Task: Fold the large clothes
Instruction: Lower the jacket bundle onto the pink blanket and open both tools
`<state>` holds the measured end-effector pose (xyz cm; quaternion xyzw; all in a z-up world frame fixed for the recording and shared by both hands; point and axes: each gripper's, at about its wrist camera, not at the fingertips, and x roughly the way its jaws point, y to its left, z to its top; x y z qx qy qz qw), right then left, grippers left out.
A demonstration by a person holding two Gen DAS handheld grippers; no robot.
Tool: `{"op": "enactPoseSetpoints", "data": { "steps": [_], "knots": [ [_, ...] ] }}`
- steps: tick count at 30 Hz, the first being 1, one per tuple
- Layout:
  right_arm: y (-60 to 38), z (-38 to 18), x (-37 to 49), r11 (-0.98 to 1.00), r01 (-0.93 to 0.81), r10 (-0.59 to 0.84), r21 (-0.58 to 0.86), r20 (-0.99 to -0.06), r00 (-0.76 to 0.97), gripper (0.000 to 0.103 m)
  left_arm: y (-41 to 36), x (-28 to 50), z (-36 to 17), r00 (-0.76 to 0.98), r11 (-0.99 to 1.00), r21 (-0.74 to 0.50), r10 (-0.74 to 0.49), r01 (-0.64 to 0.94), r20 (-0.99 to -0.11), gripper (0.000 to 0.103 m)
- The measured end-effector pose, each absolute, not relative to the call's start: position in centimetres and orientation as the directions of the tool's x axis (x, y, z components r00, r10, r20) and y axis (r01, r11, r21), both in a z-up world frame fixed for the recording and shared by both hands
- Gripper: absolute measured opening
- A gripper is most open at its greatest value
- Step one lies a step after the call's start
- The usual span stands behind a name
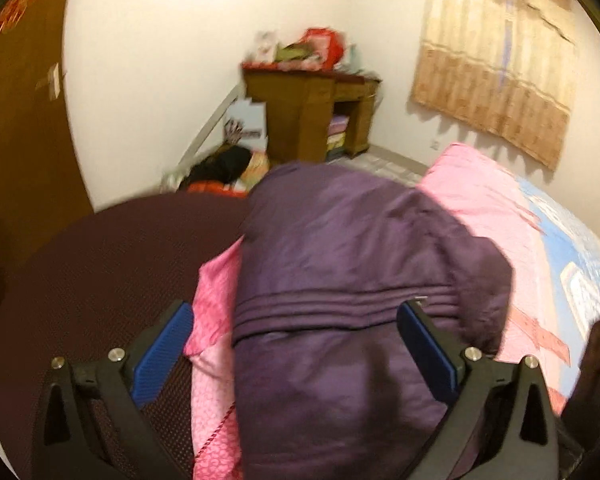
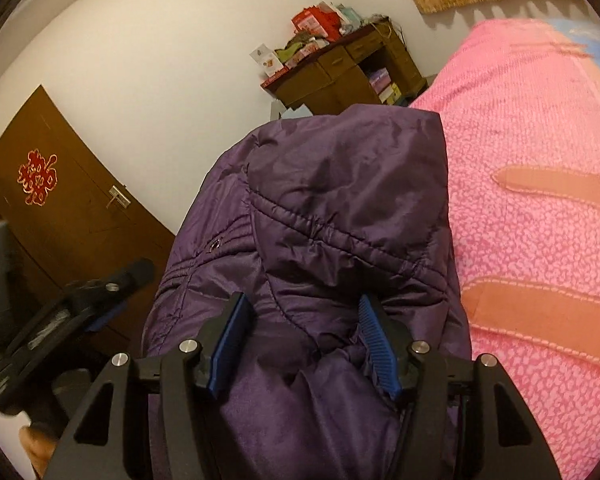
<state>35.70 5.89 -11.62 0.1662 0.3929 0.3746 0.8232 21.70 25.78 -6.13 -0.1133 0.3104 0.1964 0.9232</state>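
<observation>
A dark purple padded jacket (image 1: 340, 264) lies bunched on a pink bedspread (image 1: 488, 208) at the bed's edge. My left gripper (image 1: 296, 316) is open wide, its blue pads (image 1: 164, 352) on either side of the jacket just above it. In the right wrist view the jacket (image 2: 340, 200) fills the middle, on the pink bedspread (image 2: 532, 160). My right gripper (image 2: 304, 312) is open around a fold of the jacket, which bulges between the pads (image 2: 376, 344). The left gripper also shows in the right wrist view (image 2: 104, 304), blurred, to the left of the jacket.
A dark maroon surface (image 1: 112, 264) lies left of the bedspread. A wooden desk (image 1: 308, 116) piled with clutter stands in the far corner, with bags and clothes (image 1: 228, 168) on the floor beside it. A brown door (image 2: 60, 200) is at left, a curtain (image 1: 496, 56) at right.
</observation>
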Motion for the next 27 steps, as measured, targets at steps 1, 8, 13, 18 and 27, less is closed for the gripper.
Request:
{"op": "enactPoseSetpoints", "data": {
  "steps": [1, 8, 13, 18, 27],
  "knots": [
    [5.8, -11.5, 36.1, 0.653, -0.483, 0.757, 0.584, -0.526, 0.387, 0.059, 25.1, 22.1, -6.1, 0.734, 0.907, -0.079, 0.281, -0.414, -0.619, 0.103],
    [3.1, -7.9, 38.0, 0.574, -0.51, 0.819, 0.64, -0.438, 0.371, 0.058, 25.3, 24.1, -9.3, 0.703, 0.903, -0.097, 0.254, -0.418, -0.664, 0.103],
    [5.3, -7.6, 41.9, 0.682, -0.48, 0.73, 0.551, -0.543, 0.414, 0.058, 24.7, 24.2, -9.4, 0.707, 0.913, -0.054, 0.275, -0.405, -0.652, 0.103],
    [8.1, -10.6, 45.0, 0.742, -0.451, 0.661, 0.496, -0.652, 0.371, 0.058, 24.0, 24.5, -9.9, 0.721, 0.914, -0.033, 0.297, -0.405, -0.626, 0.103],
    [6.0, -9.6, 41.2, 0.779, -0.417, 0.625, 0.468, -0.637, 0.452, 0.059, 24.0, 23.2, -9.9, 0.745, 0.917, -0.045, 0.293, -0.397, -0.599, 0.103]
  ]
}}
